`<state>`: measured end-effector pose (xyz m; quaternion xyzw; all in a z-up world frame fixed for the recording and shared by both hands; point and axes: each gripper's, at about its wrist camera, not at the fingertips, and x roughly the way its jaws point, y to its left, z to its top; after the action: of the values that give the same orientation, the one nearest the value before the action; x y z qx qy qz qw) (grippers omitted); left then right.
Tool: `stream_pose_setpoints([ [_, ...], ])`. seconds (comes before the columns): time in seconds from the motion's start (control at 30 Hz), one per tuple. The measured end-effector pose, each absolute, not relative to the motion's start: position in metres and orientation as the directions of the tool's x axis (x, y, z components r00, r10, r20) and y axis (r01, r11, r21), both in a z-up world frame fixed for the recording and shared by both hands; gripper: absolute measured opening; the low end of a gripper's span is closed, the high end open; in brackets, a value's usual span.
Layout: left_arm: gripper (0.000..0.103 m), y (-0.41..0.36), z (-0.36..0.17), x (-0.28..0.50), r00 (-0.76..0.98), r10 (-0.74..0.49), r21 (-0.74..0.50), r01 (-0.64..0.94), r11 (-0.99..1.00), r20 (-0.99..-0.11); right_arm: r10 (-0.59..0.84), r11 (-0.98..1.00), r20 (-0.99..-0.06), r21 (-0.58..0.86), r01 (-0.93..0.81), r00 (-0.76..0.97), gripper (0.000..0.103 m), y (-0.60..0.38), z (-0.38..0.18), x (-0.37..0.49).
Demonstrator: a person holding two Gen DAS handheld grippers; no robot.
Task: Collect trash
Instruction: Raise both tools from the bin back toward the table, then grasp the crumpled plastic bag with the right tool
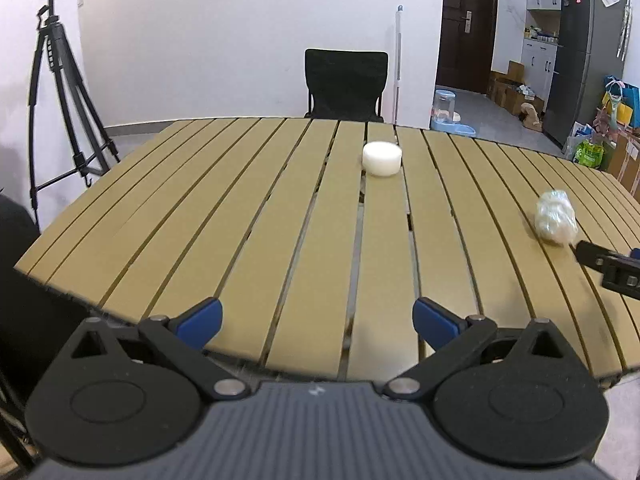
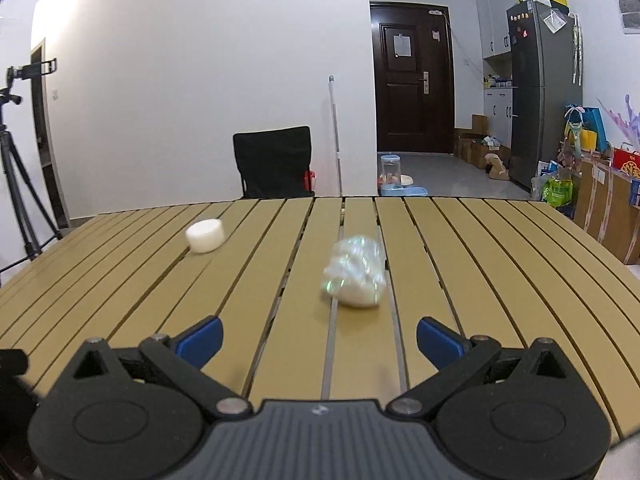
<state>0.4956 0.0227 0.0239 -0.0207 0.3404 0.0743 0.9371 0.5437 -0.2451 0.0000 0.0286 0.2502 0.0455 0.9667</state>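
The crumpled plastic wad (image 2: 355,272) lies on the slatted table (image 2: 500,280), just beyond the right gripper (image 2: 319,342), whose jaws gape empty. The left gripper (image 1: 317,322), also spread, hovers at the near edge, a white tub (image 1: 382,159) far ahead.

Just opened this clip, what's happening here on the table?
A person holds a gripper in each hand over a slatted tan table, collecting trash. Nothing is picked up yet. The right gripper is open and points at a crumpled clear plastic wad just ahead of its fingers. The left gripper is also open and empty, near the table's edge, facing a short white round container farther off. Both items lie apart on the table.
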Motion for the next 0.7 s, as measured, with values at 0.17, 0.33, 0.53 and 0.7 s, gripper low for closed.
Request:
stream_pose_setpoints([
  [0.17, 0.103, 0.021, 0.022, 0.536, 0.751, 0.107, -0.003, -0.144, 0.990, -0.651, 0.102, 0.995, -0.516, 0.071, -0.076, 0.850, 0.093, -0.246, -0.011, 0.591],
  [0.33, 0.103, 0.021, 0.019, 0.571, 0.753, 0.105, -0.006, -0.143, 0.990, -0.650, 0.088, 0.996, -0.533, 0.056, -0.069, 0.842, 0.090, -0.249, -0.019, 0.632],
  [0.53, 0.103, 0.013, 0.014, 0.608, 0.756, 0.104, 0.005, -0.132, 0.991, -0.646, 0.073, 0.997, -0.578, 0.024, -0.073, 0.813, 0.070, -0.249, -0.028, 0.677],
  [0.7, 0.103, 0.009, 0.008, 0.639, 0.738, 0.075, -0.014, -0.113, 0.994, -0.670, 0.061, 0.996, -0.611, -0.013, -0.087, 0.789, 0.040, -0.247, -0.034, 0.695],
])
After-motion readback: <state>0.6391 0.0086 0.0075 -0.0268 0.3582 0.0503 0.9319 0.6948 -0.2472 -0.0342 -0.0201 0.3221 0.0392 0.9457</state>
